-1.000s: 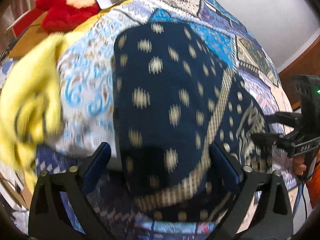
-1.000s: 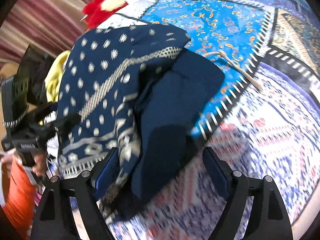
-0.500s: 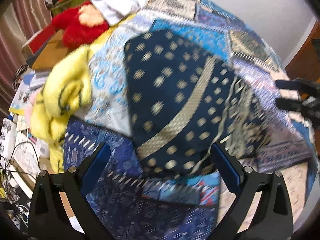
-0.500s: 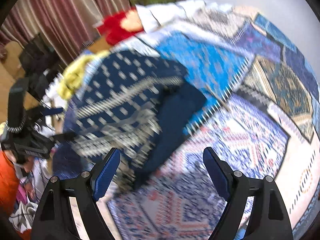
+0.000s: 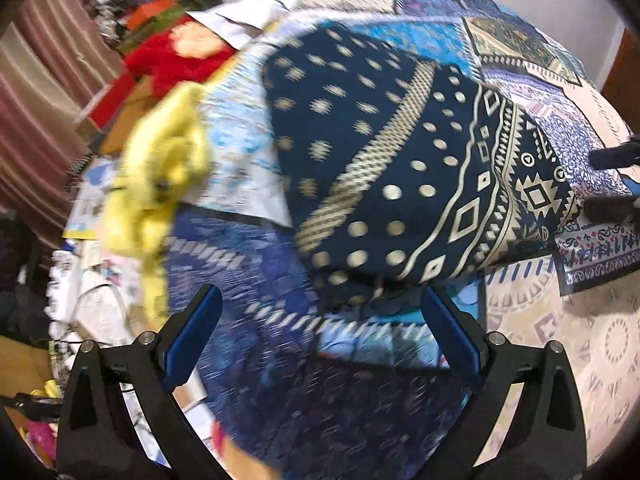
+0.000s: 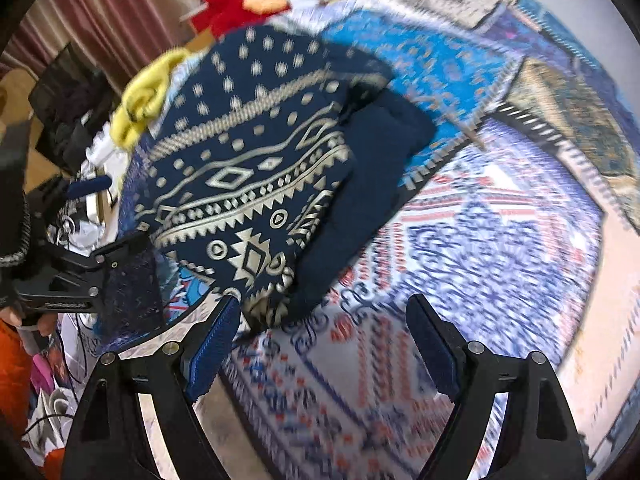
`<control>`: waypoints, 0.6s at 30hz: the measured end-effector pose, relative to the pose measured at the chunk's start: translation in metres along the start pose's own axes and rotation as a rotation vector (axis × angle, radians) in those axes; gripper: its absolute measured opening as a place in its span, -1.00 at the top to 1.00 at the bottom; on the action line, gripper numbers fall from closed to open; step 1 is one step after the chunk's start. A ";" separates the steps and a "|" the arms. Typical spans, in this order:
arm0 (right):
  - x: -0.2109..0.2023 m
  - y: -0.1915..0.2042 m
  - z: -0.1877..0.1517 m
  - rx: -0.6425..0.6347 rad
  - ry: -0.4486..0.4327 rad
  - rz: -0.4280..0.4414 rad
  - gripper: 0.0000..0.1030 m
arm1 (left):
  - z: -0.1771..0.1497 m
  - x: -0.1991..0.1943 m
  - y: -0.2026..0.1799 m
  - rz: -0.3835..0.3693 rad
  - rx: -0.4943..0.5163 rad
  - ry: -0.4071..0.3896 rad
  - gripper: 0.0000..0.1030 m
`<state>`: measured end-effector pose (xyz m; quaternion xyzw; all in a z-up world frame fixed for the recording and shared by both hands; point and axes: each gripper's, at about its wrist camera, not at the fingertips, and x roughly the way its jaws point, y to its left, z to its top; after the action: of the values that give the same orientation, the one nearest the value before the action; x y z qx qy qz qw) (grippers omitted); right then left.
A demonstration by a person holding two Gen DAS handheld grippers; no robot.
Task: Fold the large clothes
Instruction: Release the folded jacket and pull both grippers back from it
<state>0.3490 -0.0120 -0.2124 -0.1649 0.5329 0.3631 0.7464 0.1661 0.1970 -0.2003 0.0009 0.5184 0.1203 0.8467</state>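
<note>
With both the left gripper [image 5: 320, 320] and right gripper [image 6: 324, 332] spread and empty, the soft, limp navy patterned garment [image 6: 248, 168] is judged best pinched at its hem corners.

Even, soft indoor light, moderately bright; no glare, no hard shadows. Strong fisheye bulge in both views, black vignette at corners. Motion blur throughout: yellow cloth [image 5: 160, 184] left of navy patterned garment [image 5: 404, 184] smeared, bedspread [image 5: 256, 292] below garment streaked. Garment's geometric border fairly sharp. In right wrist view bedspread [image 6: 480, 240] right of garment [image 6: 248, 184] blurred; far edge washed pale.
</note>
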 end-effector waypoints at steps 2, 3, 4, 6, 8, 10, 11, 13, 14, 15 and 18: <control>-0.026 0.001 -0.006 0.023 -0.068 0.000 -0.62 | 0.001 -0.027 0.009 0.009 -0.032 -0.064 -0.94; -0.038 0.003 -0.007 0.031 -0.099 0.004 -0.62 | 0.003 -0.042 0.013 0.005 -0.051 -0.101 -0.94; -0.056 0.006 -0.010 0.040 -0.145 0.009 -0.62 | 0.005 -0.056 0.016 0.001 -0.068 -0.138 -0.94; -0.093 0.015 -0.015 0.044 -0.253 0.009 -0.62 | 0.010 -0.090 0.020 -0.007 -0.096 -0.228 -0.94; -0.122 0.029 -0.015 0.040 -0.347 0.005 -0.62 | 0.014 -0.136 0.022 -0.016 -0.117 -0.350 -0.94; -0.159 0.044 -0.019 0.034 -0.472 -0.004 -0.62 | 0.014 -0.171 0.023 -0.024 -0.127 -0.452 -0.94; -0.173 0.050 -0.022 0.030 -0.526 -0.007 -0.62 | 0.012 -0.194 0.022 -0.025 -0.131 -0.524 -0.94; -0.207 0.064 -0.032 0.025 -0.647 -0.019 -0.62 | 0.009 -0.225 0.018 -0.013 -0.146 -0.635 -0.94; -0.221 0.072 -0.037 0.023 -0.699 -0.024 -0.62 | 0.004 -0.241 0.016 -0.011 -0.152 -0.687 -0.94; -0.233 0.080 -0.041 0.022 -0.737 -0.028 -0.62 | 0.002 -0.249 0.016 -0.014 -0.157 -0.715 -0.94; -0.262 0.097 -0.057 0.021 -0.846 -0.022 -0.62 | -0.010 -0.276 0.009 -0.049 -0.172 -0.807 -0.94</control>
<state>0.1969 -0.0777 0.0198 0.0008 0.1813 0.3852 0.9049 0.0357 0.1482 0.0385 -0.0351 0.1325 0.1331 0.9816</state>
